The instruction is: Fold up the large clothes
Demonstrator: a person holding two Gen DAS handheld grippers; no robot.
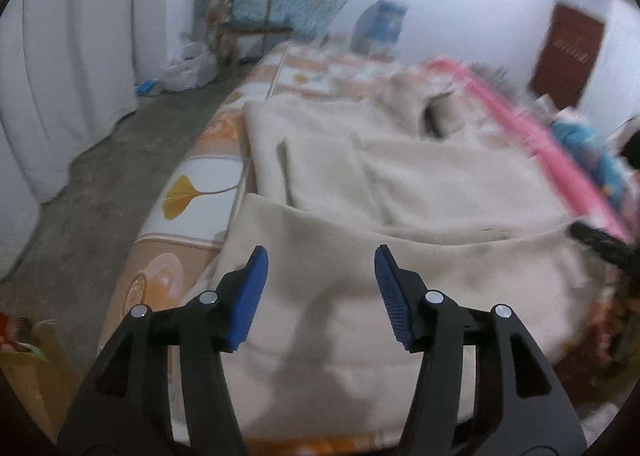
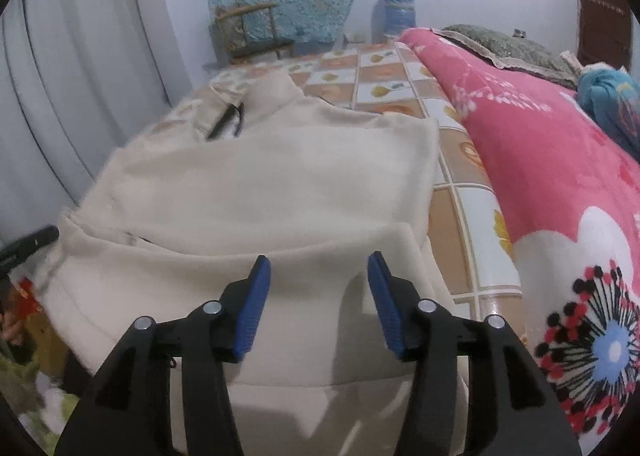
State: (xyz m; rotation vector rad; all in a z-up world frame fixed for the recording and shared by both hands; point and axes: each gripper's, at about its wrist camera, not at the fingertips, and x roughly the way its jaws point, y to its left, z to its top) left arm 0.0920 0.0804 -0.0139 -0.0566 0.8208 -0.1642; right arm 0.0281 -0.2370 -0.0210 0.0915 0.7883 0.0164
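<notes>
At the far left a white curtain (image 1: 68,67) hangs beside a bare floor strip (image 1: 132,159), and next to that lies the bed (image 1: 192,191) with its tiled leaf-print cover, which carries the garment. The cream garment (image 1: 420,183) lies spread across the bed, its near hem turned over the body so that a folded edge runs across in front of both claws, and its collar lies toward the far end. The left claw (image 1: 320,260) hangs over the near left part of the fold with its blue pads (image 1: 250,296) spread and nothing between them; the cloth lies below, not pinched. The right claw (image 2: 318,268) hangs likewise over the near right part of the cream garment (image 2: 280,175), spread and empty. A pink floral blanket (image 2: 540,159) is heaped on the bed to the right, near the garment's right edge but apart from it. The step in hand looks like the release after the bottom fold. To do it well, I would lift both claws clear and level so no pad drags the fold open, check that the folded edge lies straight across, then take the next grip at the two outer corners together, keeping the right side off the blanket.
</notes>
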